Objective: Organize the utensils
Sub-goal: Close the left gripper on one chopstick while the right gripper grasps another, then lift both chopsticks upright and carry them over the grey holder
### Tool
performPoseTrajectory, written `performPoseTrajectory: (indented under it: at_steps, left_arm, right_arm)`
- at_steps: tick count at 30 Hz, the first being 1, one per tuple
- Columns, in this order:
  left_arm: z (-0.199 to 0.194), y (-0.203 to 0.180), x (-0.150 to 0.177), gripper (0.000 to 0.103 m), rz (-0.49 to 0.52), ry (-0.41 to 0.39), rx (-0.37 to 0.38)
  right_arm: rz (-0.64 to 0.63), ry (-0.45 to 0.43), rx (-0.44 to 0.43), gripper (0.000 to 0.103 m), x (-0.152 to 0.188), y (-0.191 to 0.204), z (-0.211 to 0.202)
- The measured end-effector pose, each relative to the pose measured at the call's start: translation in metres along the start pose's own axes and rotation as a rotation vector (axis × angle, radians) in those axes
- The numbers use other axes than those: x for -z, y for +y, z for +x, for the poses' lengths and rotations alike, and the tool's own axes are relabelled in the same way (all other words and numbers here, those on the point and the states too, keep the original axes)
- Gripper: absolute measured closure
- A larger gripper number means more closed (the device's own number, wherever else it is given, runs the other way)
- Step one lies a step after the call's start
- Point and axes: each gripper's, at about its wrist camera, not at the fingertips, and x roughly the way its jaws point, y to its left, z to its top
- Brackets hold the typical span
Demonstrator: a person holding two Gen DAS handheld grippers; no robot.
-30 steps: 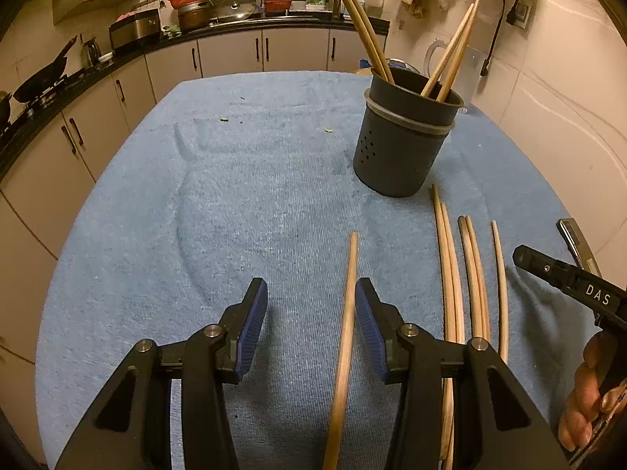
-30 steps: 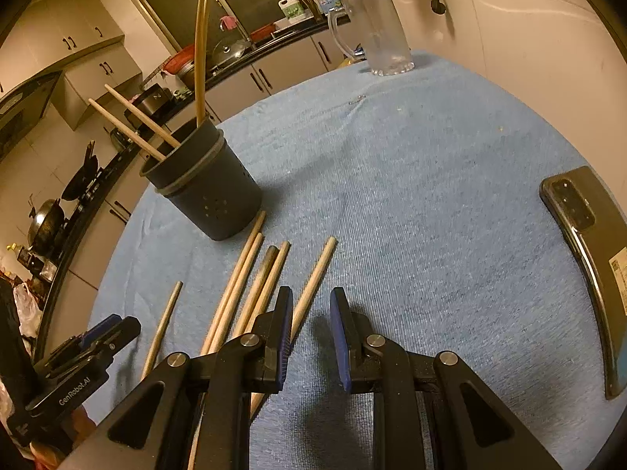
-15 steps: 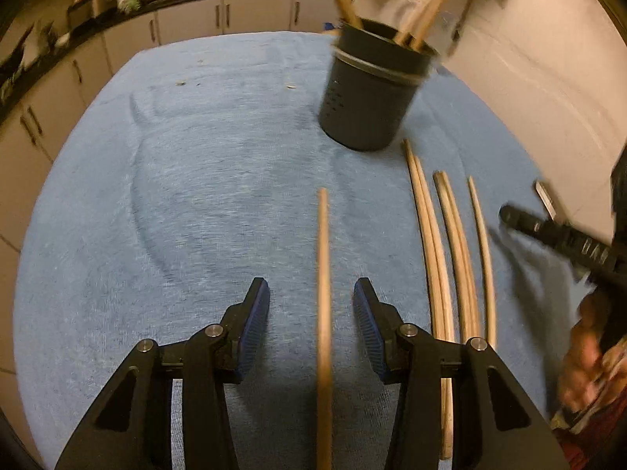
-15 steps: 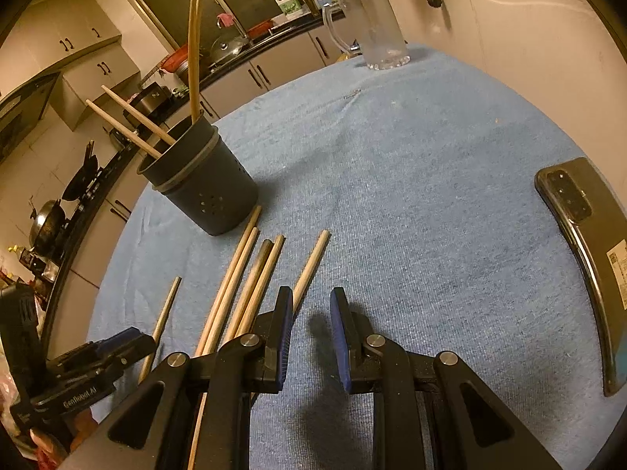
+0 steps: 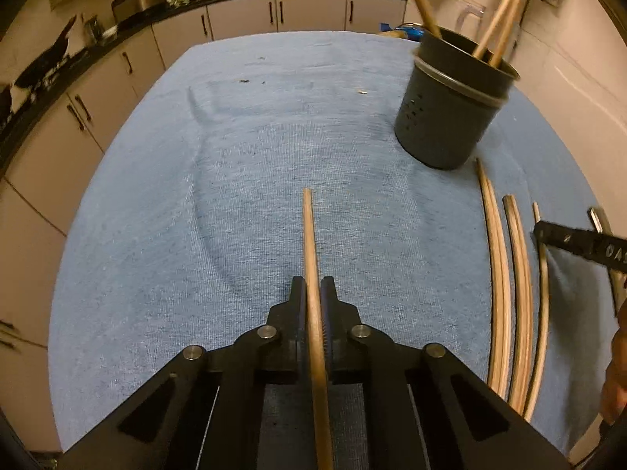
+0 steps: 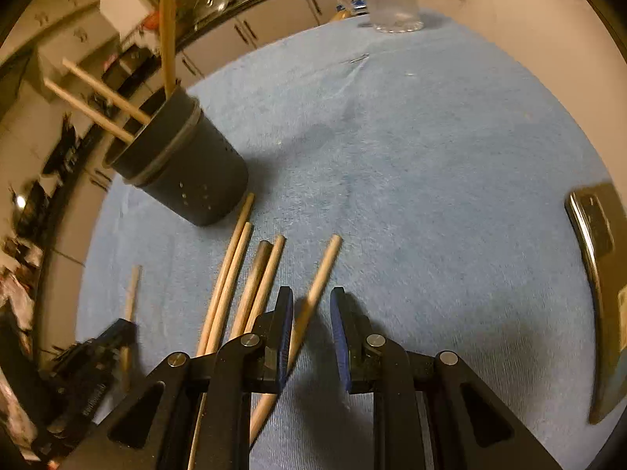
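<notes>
My left gripper [image 5: 312,293] is shut on a wooden chopstick [image 5: 309,243] that points forward over the blue towel. A dark grey utensil holder [image 5: 450,109] with several chopsticks in it stands ahead to the right; it also shows in the right wrist view [image 6: 184,164]. Several loose chopsticks [image 5: 505,282] lie on the towel right of my left gripper. My right gripper [image 6: 311,305] is open, its jaws on either side of one loose chopstick [image 6: 319,274] on the towel. More chopsticks [image 6: 239,274] lie just left of it. The left gripper shows in the right wrist view [image 6: 94,356].
A blue towel [image 5: 235,196] covers the table. A phone [image 6: 595,274] lies at the right edge. A glass mug [image 6: 388,4] stands at the far side. Kitchen cabinets [image 5: 243,19] and a wall [image 6: 529,19] surround the table.
My left gripper has shut on the chopstick that lay between its jaws. My right gripper has shifted so that a loose chopstick now lies between its open jaws.
</notes>
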Motion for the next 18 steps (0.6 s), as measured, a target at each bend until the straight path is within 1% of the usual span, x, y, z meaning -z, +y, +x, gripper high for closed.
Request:
performPoseTrajectory:
  at_steps: [1, 3, 4, 6, 7, 8, 10, 12, 14, 18]
  left_arm:
    - [0.0, 0.0, -0.001, 0.094, 0.0, 0.004, 0.003]
    - [0.001, 0.0, -0.003, 0.094, 0.003, 0.007, 0.0]
    - [0.002, -0.001, -0.003, 0.096, 0.003, 0.009, 0.0]
    - [0.002, 0.0, -0.004, 0.096, -0.005, 0.011, 0.013]
    - [0.001, 0.002, -0.006, 0.096, -0.012, 0.013, 0.028]
    - [0.0, 0.005, -0.007, 0.096, -0.022, 0.013, 0.052]
    - [-0.003, 0.008, -0.007, 0.096, -0.042, 0.001, 0.078]
    - [-0.014, 0.014, -0.008, 0.096, -0.066, -0.035, 0.102]
    - [-0.029, 0.015, -0.011, 0.096, -0.077, -0.082, 0.121]
    - [-0.064, 0.016, -0.015, 0.096, -0.089, -0.178, 0.16]
  right_arm:
    - [-0.01, 0.013, 0.011, 0.081, 0.0, 0.005, 0.001]
    - [-0.07, 0.028, 0.081, 0.082, -0.001, 0.019, 0.004]
    - [-0.094, 0.032, 0.102, 0.09, -0.001, 0.025, 0.005]
    - [-0.111, 0.04, 0.119, 0.093, -0.002, 0.031, 0.006]
    - [-0.101, 0.042, 0.112, 0.095, -0.002, 0.03, 0.005]
    - [-0.084, 0.042, 0.08, 0.097, -0.003, 0.028, 0.004]
    - [-0.074, 0.025, 0.035, 0.097, -0.002, 0.028, -0.002]
    - [-0.064, -0.013, 0.002, 0.097, -0.001, 0.028, -0.014]
    - [-0.058, -0.056, -0.054, 0.097, -0.001, 0.028, -0.027]
    - [-0.079, -0.166, -0.126, 0.097, 0.001, 0.034, -0.057]
